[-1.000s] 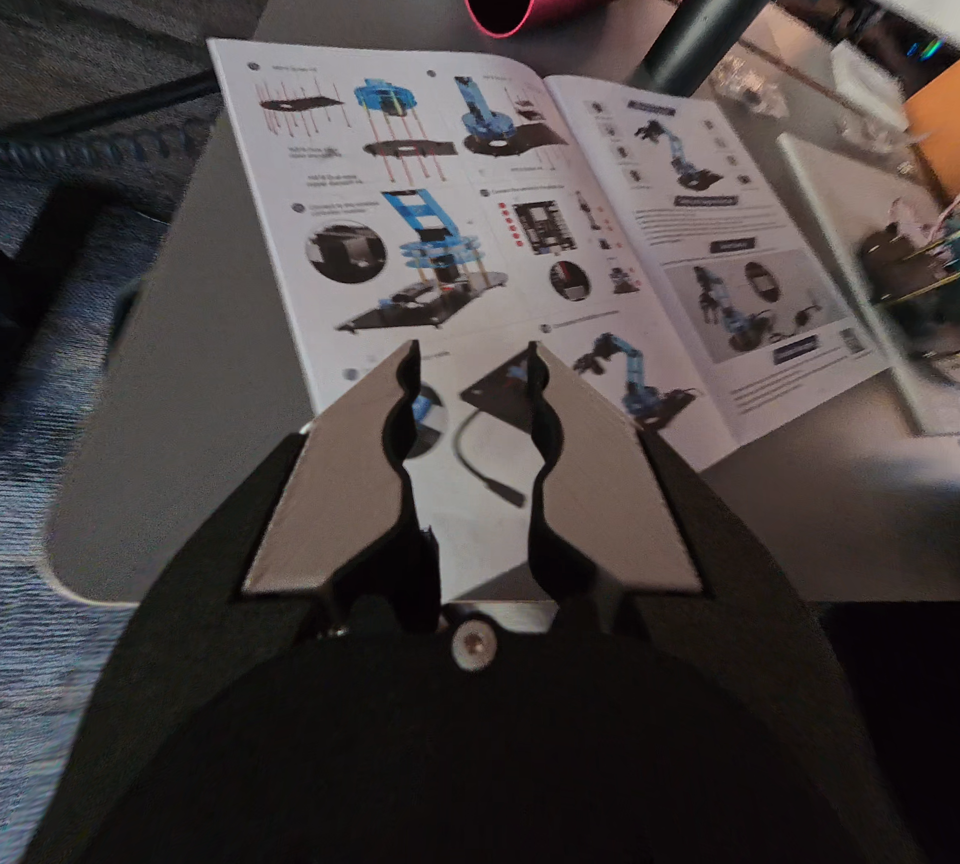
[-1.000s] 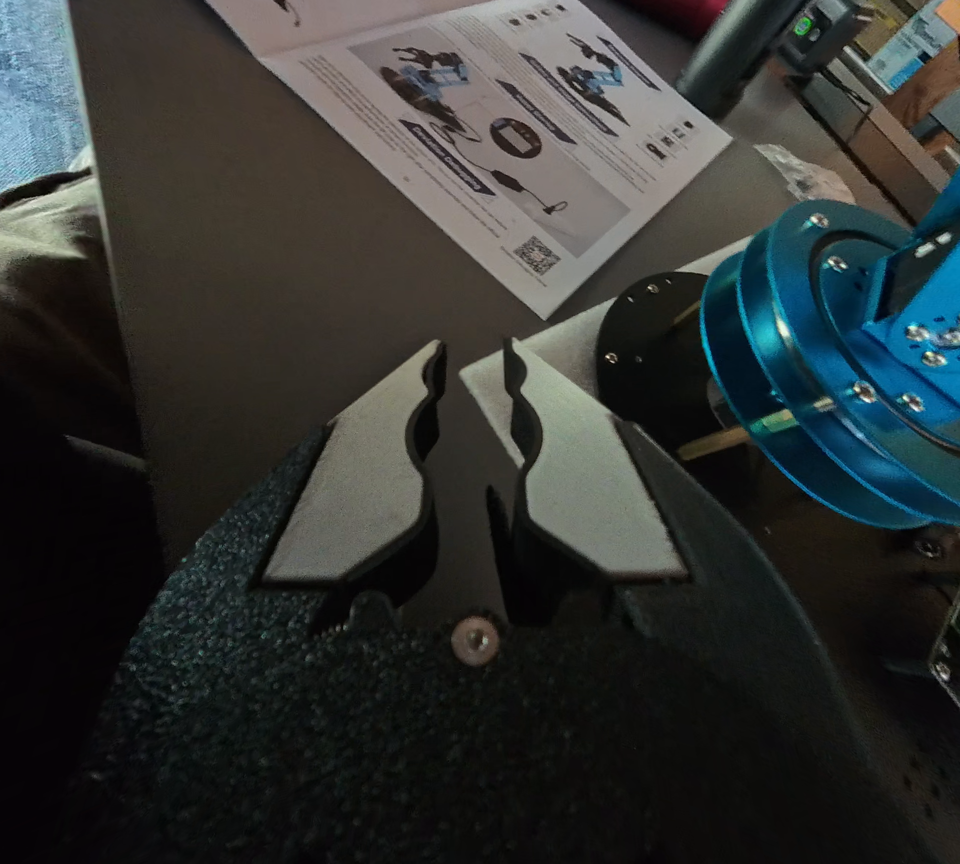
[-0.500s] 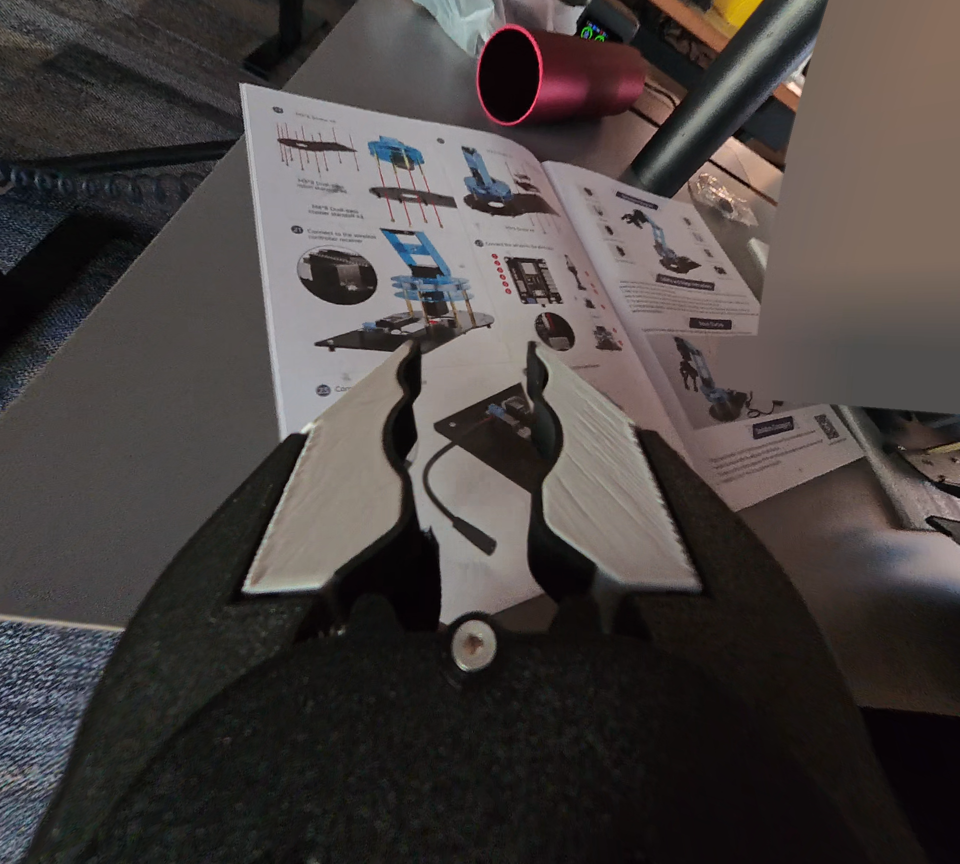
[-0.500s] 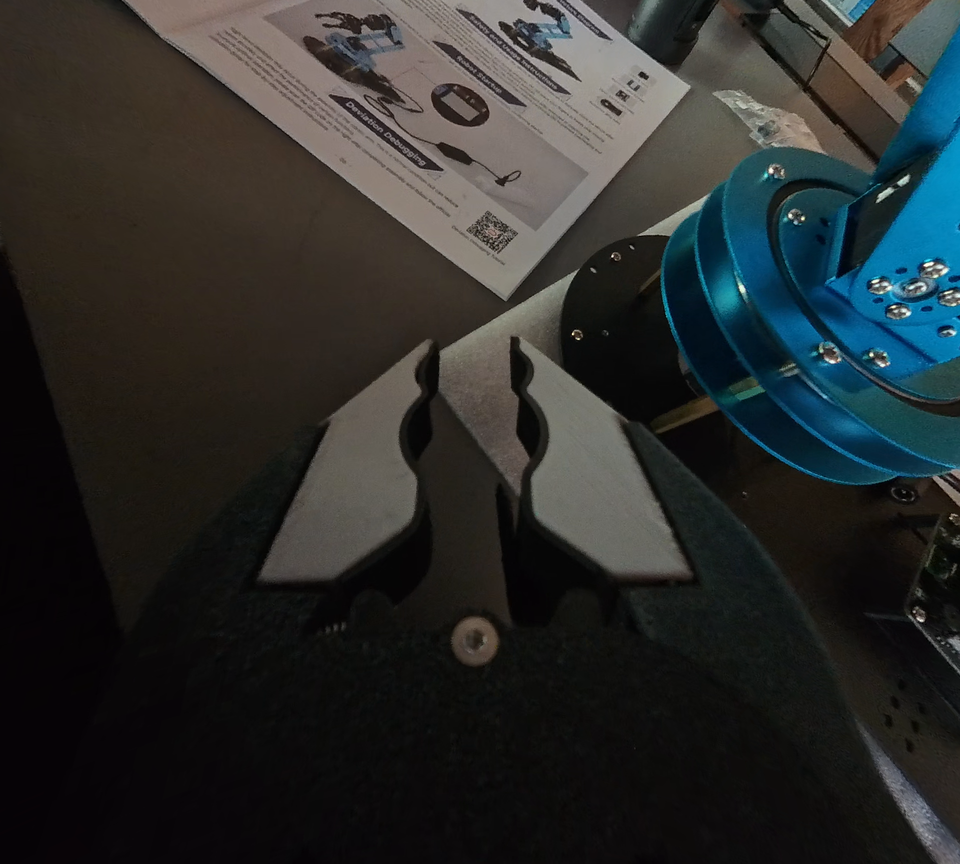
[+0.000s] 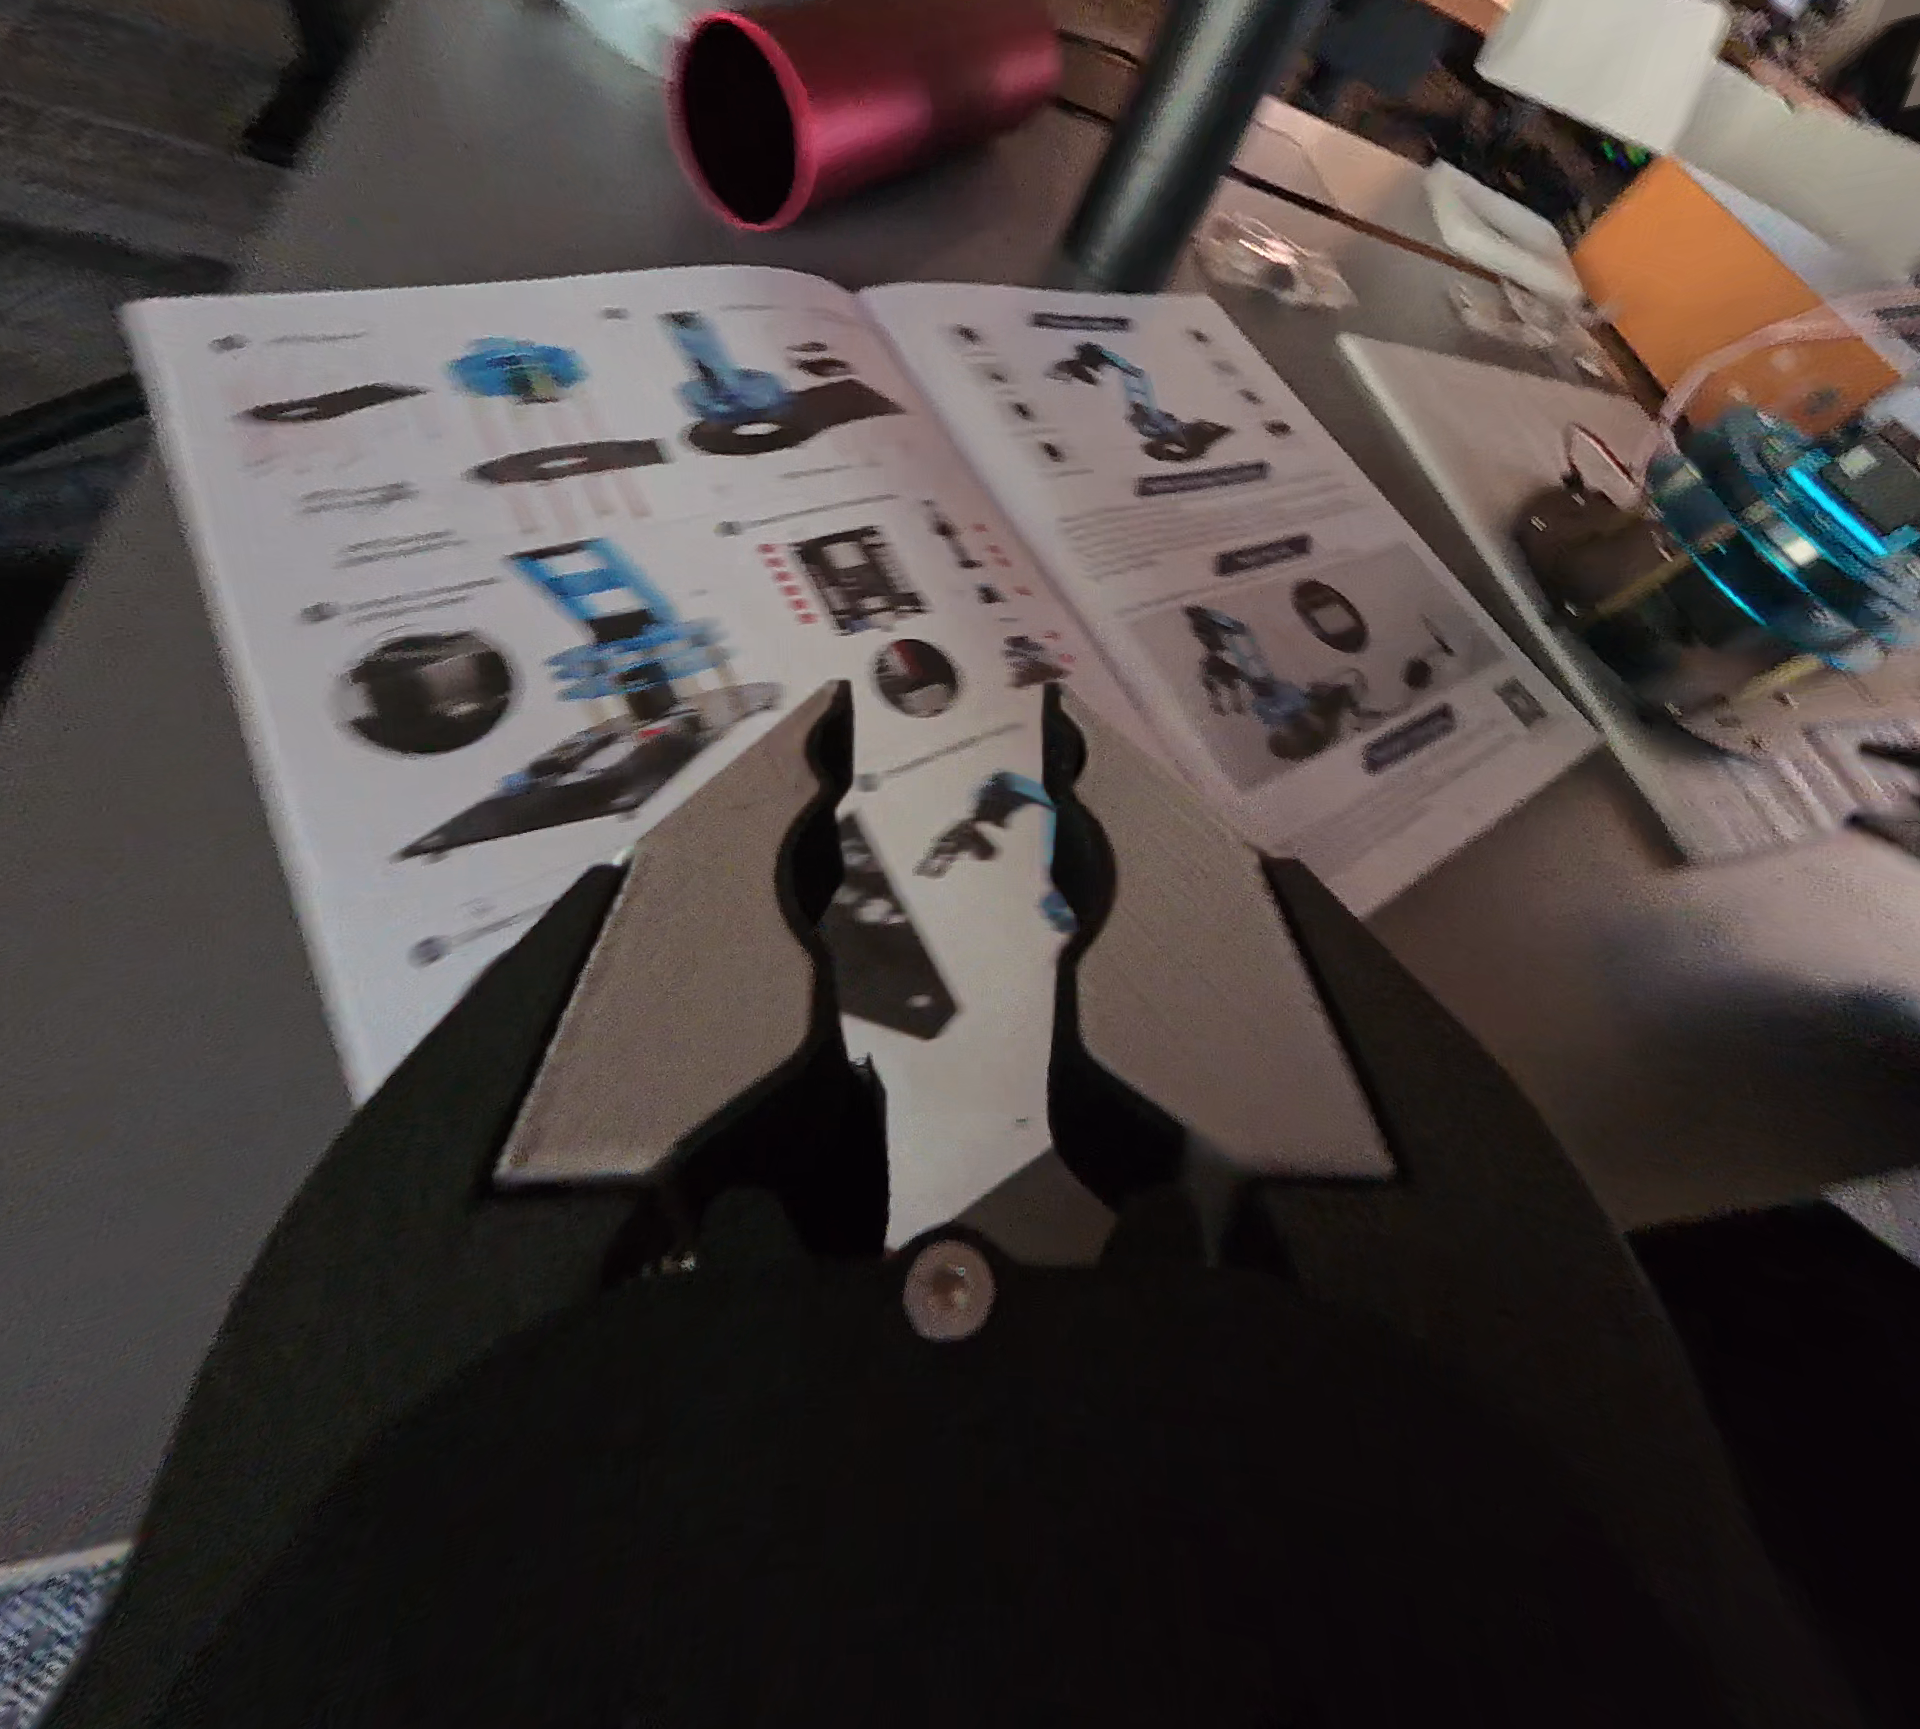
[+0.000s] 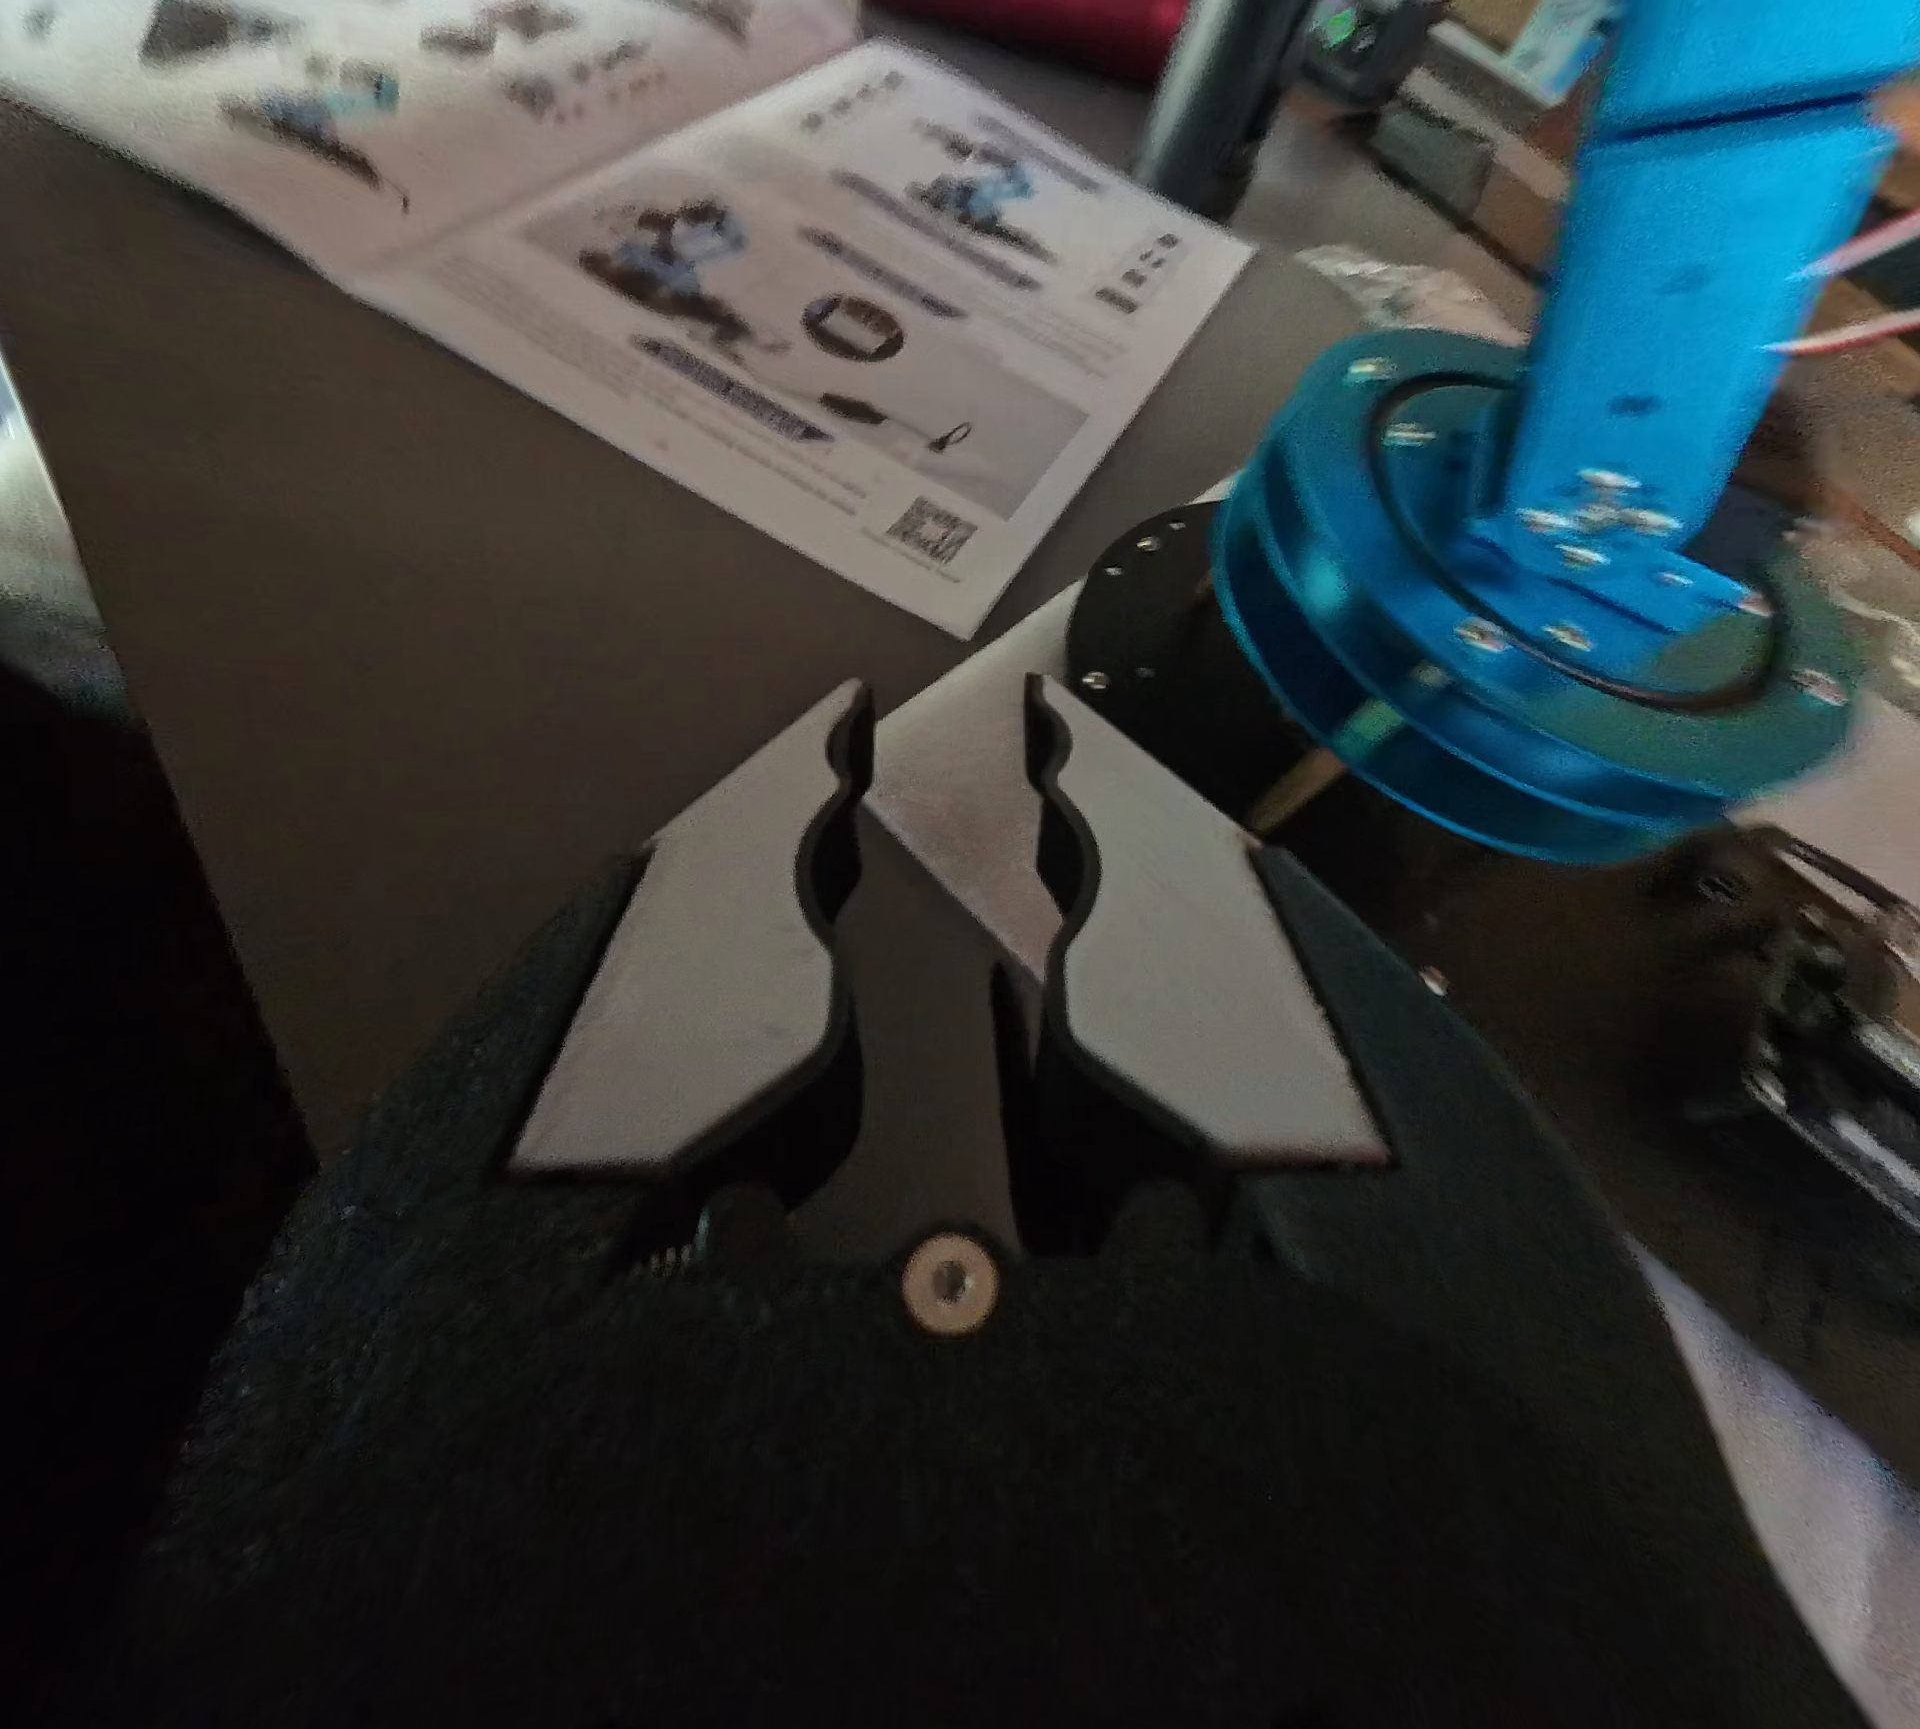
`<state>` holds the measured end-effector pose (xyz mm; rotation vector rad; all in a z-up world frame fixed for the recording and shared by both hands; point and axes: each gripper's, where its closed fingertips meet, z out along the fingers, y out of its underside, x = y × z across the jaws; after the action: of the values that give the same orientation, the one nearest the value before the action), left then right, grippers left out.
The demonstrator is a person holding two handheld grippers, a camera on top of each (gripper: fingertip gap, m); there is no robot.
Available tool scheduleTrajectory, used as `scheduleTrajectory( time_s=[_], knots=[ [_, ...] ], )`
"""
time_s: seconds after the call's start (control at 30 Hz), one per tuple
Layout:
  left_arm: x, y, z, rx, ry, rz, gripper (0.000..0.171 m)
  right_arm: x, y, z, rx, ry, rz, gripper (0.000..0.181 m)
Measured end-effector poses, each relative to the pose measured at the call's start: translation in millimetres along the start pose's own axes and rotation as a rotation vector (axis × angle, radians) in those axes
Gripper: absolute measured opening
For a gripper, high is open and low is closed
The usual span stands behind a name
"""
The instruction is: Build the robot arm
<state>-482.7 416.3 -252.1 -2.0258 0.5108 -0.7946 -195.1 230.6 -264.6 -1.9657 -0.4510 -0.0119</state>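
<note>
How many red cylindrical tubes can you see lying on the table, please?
1. The red tube lies on its side on the grey table, beyond the open booklet and left of the dark pole. Clutter farther back may hide others.

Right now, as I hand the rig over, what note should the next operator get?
Left gripper: fingers open, empty, above the near edge of the open booklet on the grey table.
Right gripper: fingers narrowly open, empty, over a corner of the white board, beside the blue arm model standing on it.
A red tumbler lies on its side beyond the booklet, near a dark pole.
Nothing is gripped. Both views are blurred.
</note>
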Motion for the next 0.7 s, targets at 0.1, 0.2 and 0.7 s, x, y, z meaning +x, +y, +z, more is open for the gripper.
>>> scheduleTrajectory(
  time_s=[0.1,0.2,0.7],
  knots=[
    [46.0,2.7,4.7,-0.048,0.085,0.104,0.035,30.9,2.0,-40.1,0.027,0.110,0.039,0.024],
    [93.2,11.6,7.2,-0.082,0.146,0.179,0.034,74.3,19.1,-84.5,-0.034,0.188,0.005,0.022],
    [248.7,68.7,35.8,-0.142,0.179,0.297,0.033,130.9,103.4,-127.7,-0.218,-0.212,0.154,0.033]
  ],
)
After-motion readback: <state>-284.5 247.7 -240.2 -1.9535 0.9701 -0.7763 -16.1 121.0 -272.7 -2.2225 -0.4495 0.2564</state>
